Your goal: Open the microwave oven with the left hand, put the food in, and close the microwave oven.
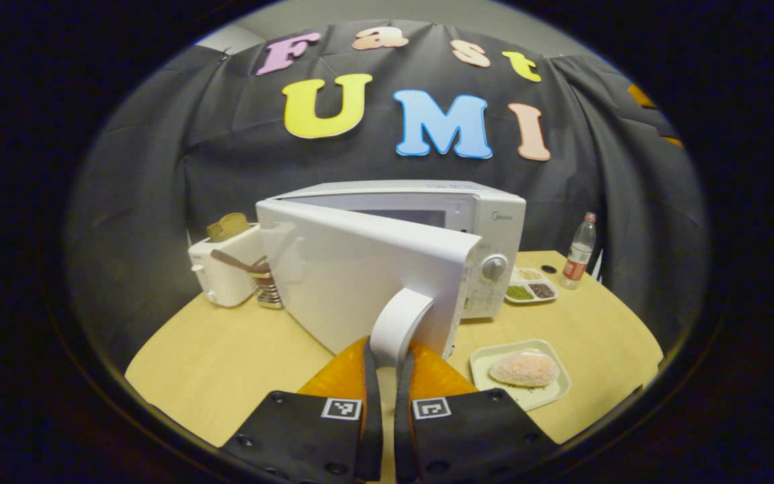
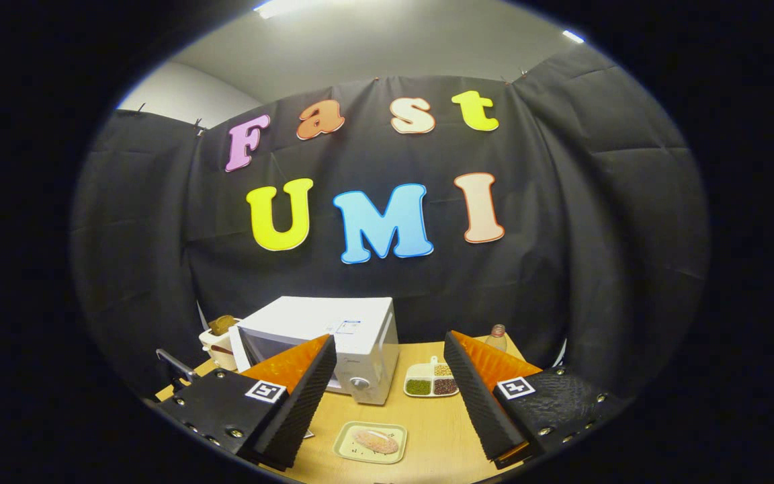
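Observation:
A white microwave oven stands at the back of the wooden table, its door swung partly open toward me. My left gripper is shut on the door's white handle. The food, a pinkish bun, lies on a pale square plate to the right of the door. In the right gripper view the microwave oven sits below and ahead, with the plate and food nearer. My right gripper hangs open high above the table, holding nothing.
A white toaster with bread stands left of the microwave, metal utensils beside it. A divided tray of grains and a plastic bottle sit at the right back. The table is bare wood on the near left.

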`<action>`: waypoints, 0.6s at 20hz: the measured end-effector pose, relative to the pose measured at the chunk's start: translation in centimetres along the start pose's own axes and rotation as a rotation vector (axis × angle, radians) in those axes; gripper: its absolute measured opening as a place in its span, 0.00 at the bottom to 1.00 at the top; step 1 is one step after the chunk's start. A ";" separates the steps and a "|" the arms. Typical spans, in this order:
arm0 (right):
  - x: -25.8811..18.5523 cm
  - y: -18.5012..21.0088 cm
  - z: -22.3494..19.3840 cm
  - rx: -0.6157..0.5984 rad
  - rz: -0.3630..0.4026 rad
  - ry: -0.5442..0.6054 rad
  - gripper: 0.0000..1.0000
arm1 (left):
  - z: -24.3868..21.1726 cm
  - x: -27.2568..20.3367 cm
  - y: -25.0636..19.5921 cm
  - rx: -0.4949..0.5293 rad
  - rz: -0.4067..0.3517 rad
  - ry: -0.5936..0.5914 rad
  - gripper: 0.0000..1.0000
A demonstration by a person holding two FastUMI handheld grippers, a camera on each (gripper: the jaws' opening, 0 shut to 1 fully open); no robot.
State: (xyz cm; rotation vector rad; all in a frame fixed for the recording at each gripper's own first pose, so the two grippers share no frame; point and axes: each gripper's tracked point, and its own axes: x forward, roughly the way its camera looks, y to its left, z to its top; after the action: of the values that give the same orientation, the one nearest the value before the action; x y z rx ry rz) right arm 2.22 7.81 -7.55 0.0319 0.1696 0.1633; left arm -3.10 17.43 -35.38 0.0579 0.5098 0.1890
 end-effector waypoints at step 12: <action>1.3 9.5 -1.3 -0.049 0.160 0.024 0.98 | -3.2 -5.2 13.8 0.012 0.049 0.028 0.13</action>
State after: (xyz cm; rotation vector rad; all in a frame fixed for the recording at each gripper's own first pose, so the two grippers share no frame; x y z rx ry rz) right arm 1.74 17.44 -8.66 -0.0052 0.1868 0.3280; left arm -11.39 29.98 -34.31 0.0796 0.5376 0.2352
